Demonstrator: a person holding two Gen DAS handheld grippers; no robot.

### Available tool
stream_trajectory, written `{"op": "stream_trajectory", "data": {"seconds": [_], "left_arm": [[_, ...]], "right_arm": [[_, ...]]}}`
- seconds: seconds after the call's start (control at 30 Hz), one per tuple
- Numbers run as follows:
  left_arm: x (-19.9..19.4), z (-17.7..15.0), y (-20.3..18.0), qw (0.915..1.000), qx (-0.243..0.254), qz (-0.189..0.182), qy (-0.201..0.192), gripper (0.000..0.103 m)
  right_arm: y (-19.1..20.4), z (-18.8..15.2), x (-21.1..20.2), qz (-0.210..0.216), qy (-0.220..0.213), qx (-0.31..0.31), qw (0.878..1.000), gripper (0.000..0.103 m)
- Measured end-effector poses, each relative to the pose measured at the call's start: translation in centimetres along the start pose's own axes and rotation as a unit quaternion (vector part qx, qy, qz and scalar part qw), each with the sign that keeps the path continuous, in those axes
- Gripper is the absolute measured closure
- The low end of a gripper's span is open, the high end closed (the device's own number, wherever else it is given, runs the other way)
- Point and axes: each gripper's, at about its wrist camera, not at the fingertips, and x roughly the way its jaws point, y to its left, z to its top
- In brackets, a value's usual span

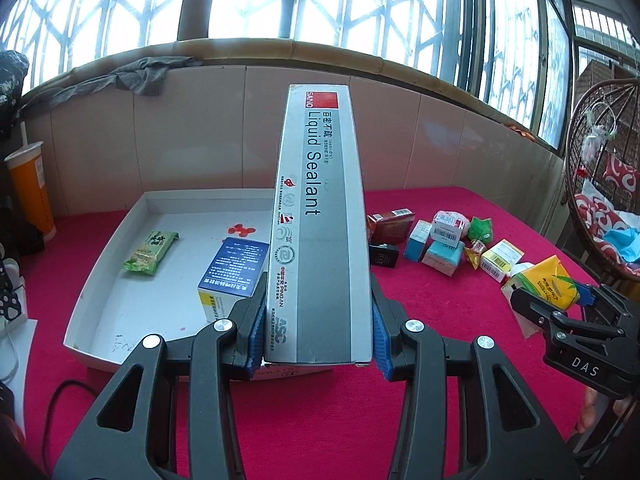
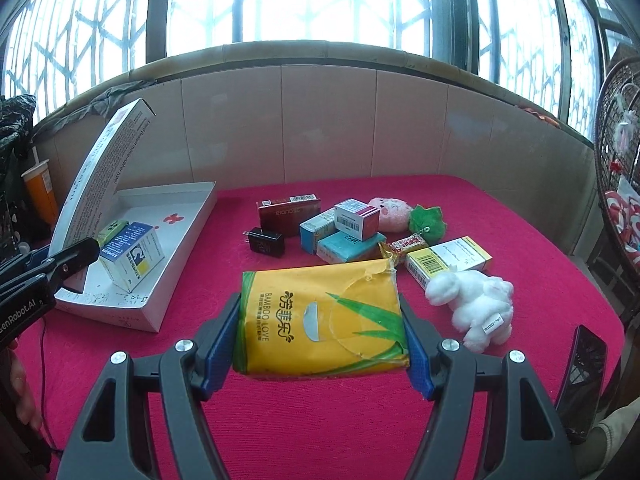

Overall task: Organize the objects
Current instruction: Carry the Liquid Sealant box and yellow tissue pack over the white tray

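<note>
My left gripper point(image 1: 318, 340) is shut on a long grey Liquid Sealant box point(image 1: 320, 216), held tilted up above the near right part of the white cardboard tray point(image 1: 100, 280). The same box point(image 2: 100, 168) leans over the tray point(image 2: 188, 248) in the right wrist view. My right gripper point(image 2: 320, 344) is shut on a yellow tissue pack point(image 2: 320, 320), held over the red cloth; that pack point(image 1: 546, 284) shows at the right of the left wrist view. Inside the tray lie a green snack packet point(image 1: 151, 251) and a blue-and-white box point(image 1: 234, 272).
Small boxes point(image 2: 348, 224), a black charger point(image 2: 266, 243), a pink plush point(image 2: 390, 208), a green toy point(image 2: 428, 220), a yellow-white carton point(image 2: 448, 262) and a white plush point(image 2: 476, 300) crowd the red cloth point(image 2: 500, 220). An orange cup point(image 1: 32, 188) stands left. A wicker chair point(image 1: 600, 184) sits right.
</note>
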Motion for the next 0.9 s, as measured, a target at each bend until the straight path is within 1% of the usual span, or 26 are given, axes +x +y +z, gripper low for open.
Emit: {"op": "stream_trajectory", "data": {"seconds": [0.37,0.67,0.9], "left_arm": [[0.0,-0.2,2.1,0.9997,-0.023,0.011,0.003,0.06],[-0.2,-0.3,4.0,0.9989,-0.041,0.024,0.002,0.06],[-0.2,-0.4,6.1,0.9974,-0.06,0.039,0.005,0.06]], "right_arm": [[2.2,0.2,0.3,0.006,0.005,-0.02,1.0,0.032],[4.8,0.9,0.8,0.015,-0.001,-0.048,0.999,0.032],[6.9,1.5,1.0,0.026,-0.004,-0.067,0.997,0.032]]}}
